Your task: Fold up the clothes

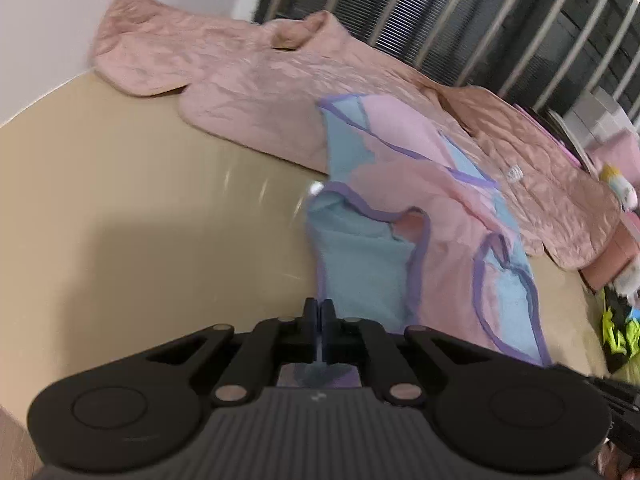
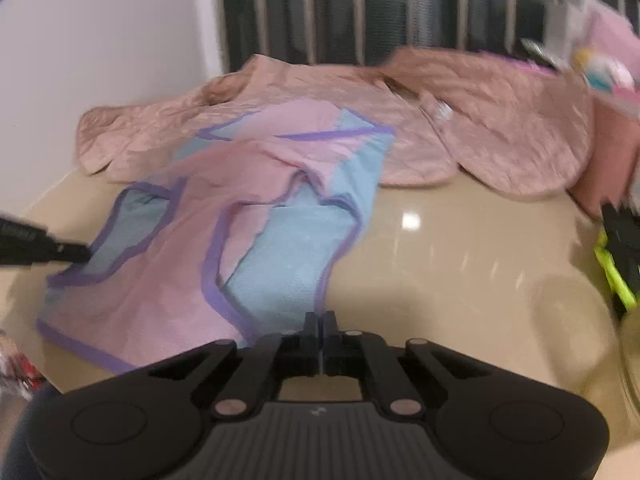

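So, quick rundown, everything placed relative to the pink-and-blue top:

Pink-and-blue top (image 1: 432, 216): small sleeveless thing, pink panels, light blue panels, purple trim, lying rumpled on the tan counter (image 1: 140, 200). Its far end overlaps the crinkled pink garment.

Crinkled pink garment (image 1: 248, 92): bigger, quilted-looking, spread along the back of the counter behind the top, partly under it.

Left gripper (image 1: 319, 320): jaws pressed together, tips right at the near blue edge of the top. Fabric shows in the gap under the fingers, but whether the tips are pinching cloth, can't tell, it's all a bit blurry. In the right wrist view it pokes in at the top's purple-trimmed corner (image 2: 76, 254).

Right gripper (image 2: 321, 334): jaws pressed together too, sitting at the near edge of the top's blue panel. Mostly bare counter under it; can't tell if any fabric is caught.

Black and neon-yellow item (image 2: 618, 272): off to the side of the top, well apart from it, near the counter's edge.

Pink box (image 2: 612, 176): beyond that, next to the end of the crinkled garment, some pastel clutter above it.

Slatted panel (image 2: 360, 12): dark with pale bars, behind the top and the garment, white wall (image 2: 100, 40) beside it.
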`<action>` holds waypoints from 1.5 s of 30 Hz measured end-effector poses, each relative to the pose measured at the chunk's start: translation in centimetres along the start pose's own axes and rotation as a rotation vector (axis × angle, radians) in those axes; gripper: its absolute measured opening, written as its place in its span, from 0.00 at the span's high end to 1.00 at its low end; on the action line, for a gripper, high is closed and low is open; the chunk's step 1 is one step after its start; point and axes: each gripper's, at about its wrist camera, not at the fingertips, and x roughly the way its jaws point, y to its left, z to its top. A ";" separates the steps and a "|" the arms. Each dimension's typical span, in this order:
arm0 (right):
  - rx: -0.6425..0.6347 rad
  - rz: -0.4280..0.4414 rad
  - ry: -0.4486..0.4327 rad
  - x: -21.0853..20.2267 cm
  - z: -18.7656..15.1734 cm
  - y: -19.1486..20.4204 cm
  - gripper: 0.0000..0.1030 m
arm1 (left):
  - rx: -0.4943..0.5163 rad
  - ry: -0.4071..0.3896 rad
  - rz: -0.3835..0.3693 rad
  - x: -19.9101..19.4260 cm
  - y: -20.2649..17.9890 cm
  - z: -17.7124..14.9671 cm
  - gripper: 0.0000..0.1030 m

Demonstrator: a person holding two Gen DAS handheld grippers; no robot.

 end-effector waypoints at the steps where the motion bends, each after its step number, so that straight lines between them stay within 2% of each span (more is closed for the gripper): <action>1: 0.032 0.005 0.013 -0.2 0.1 -0.7 0.99 | -0.013 0.000 -0.007 -0.3 0.2 -0.2 0.99; 3: 0.041 0.010 0.014 -0.9 -0.1 -1.3 0.99 | -0.033 -0.001 -0.018 -0.9 0.5 -0.5 0.99; 5: 0.048 0.015 0.014 -1.6 -0.2 -1.9 0.97 | -0.002 -0.017 0.015 -1.4 0.1 -0.9 0.99; 7: 0.020 0.009 -0.008 -2.5 -0.3 -1.4 0.90 | 0.023 -0.045 0.051 -2.0 -0.3 -1.2 0.95; 9: -0.021 0.013 -0.044 -3.5 -0.4 -0.8 0.86 | 0.049 -0.086 0.045 -2.9 -1.0 -1.1 0.91; 11: -0.066 0.021 -0.079 -4.2 -0.5 0.0 0.86 | 0.075 -0.127 0.040 -3.7 -1.6 -1.1 0.79; 12: -0.086 0.038 -0.092 -4.3 -0.5 0.4 0.86 | 0.089 -0.143 0.035 -4.1 -1.9 -1.1 0.69; 13: -0.105 0.055 -0.105 -4.3 -0.5 0.8 0.86 | 0.103 -0.138 0.021 -4.0 -2.3 -1.1 0.66; 18: -0.141 0.132 -0.083 -2.9 -0.5 2.6 0.86 | 0.181 -0.069 -0.053 -2.8 -4.6 -1.5 0.67; 22: -0.150 0.135 -0.070 -1.9 -0.8 3.5 0.86 | 0.231 -0.033 -0.076 -1.7 -6.1 -2.4 0.67; 23: -0.146 0.135 -0.065 -1.7 -0.8 3.5 0.89 | 0.234 -0.030 -0.081 -1.5 -6.4 -2.5 0.67; 24: -0.126 0.124 -0.071 -1.6 -0.9 3.3 1.00 | 0.235 -0.026 -0.086 -1.2 -6.6 -2.7 0.67; 27: -0.051 0.080 -0.077 -1.4 -1.0 2.0 1.00 | 0.240 -0.011 -0.074 -0.4 -6.8 -2.9 0.81; 28: -0.036 0.062 -0.073 -1.5 -1.1 1.6 1.00 | 0.240 -0.003 -0.072 -0.2 -6.8 -3.0 0.81; 30: -0.021 0.035 -0.070 -1.6 -1.0 0.9 0.98 | 0.223 -0.005 -0.089 -0.2 -6.6 -2.7 0.80; 33: -0.049 0.071 -0.103 -1.7 0.2 1.1 0.93 | 0.189 -0.043 -0.134 -0.1 -6.7 -0.9 0.67; 38: -0.126 0.160 -0.135 1.1 3.8 3.6 0.83 | 0.173 -0.040 -0.140 3.5 -7.5 3.0 0.66; 41: -0.125 0.180 -0.098 3.9 5.1 4.3 0.82 | 0.146 -0.012 -0.148 5.5 -7.5 4.3 0.66; 42: -0.125 0.187 -0.085 4.8 5.5 4.6 0.82 | 0.129 0.006 -0.160 6.0 -7.3 4.4 0.69; 43: -0.113 0.194 -0.068 5.5 5.6 4.7 0.82 | 0.110 0.022 -0.175 6.5 -7.0 4.5 0.85; 45: -0.081 0.197 -0.036 6.8 5.7 4.6 0.82 | 0.075 0.048 -0.195 7.2 -6.6 4.4 0.95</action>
